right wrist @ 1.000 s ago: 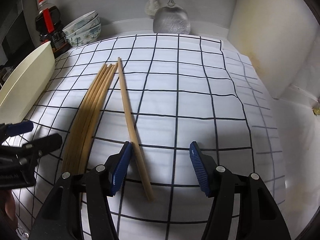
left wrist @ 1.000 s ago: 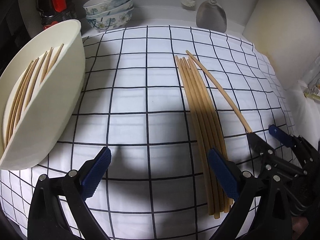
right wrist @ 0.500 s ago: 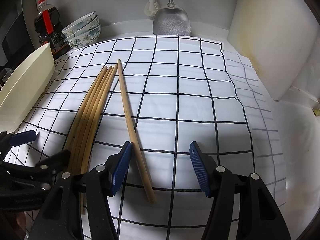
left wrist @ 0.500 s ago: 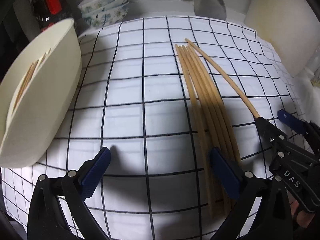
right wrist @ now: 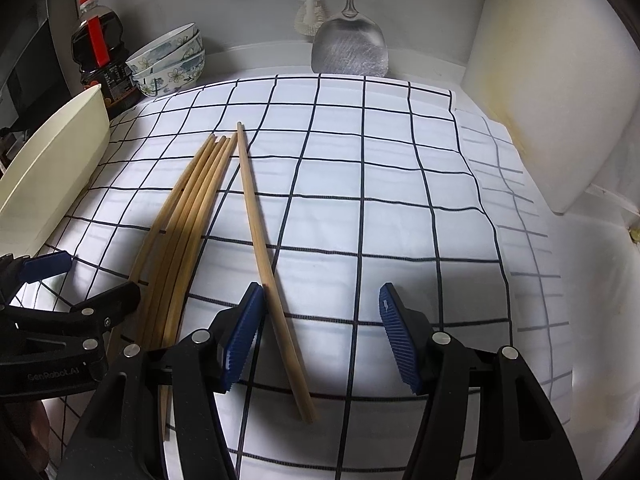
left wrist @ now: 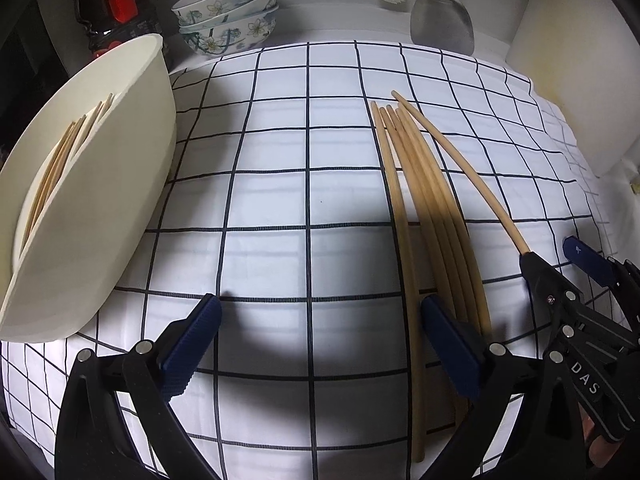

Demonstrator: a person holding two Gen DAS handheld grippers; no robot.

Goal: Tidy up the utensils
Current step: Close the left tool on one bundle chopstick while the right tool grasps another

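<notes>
Left gripper (left wrist: pixel 318 344) shifted; bowls (left wrist: pixel 228 12), bottle (left wrist: pixel 114 4) behind tray (left wrist: pixel 100 200).

Wooden chopsticks (left wrist: pixel 430 216) flat on cloth (more in cream holder (left wrist: pixel 120 184))

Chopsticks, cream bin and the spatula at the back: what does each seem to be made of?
Chopsticks: likely bamboo or light wood, matte tan with faint grain. Cream bin: probably plastic, with a smooth, even, slightly glossy moulded wall. Spatula: metal, apparently stainless steel; grey sheen with fine scratch marks on the blade.
</notes>
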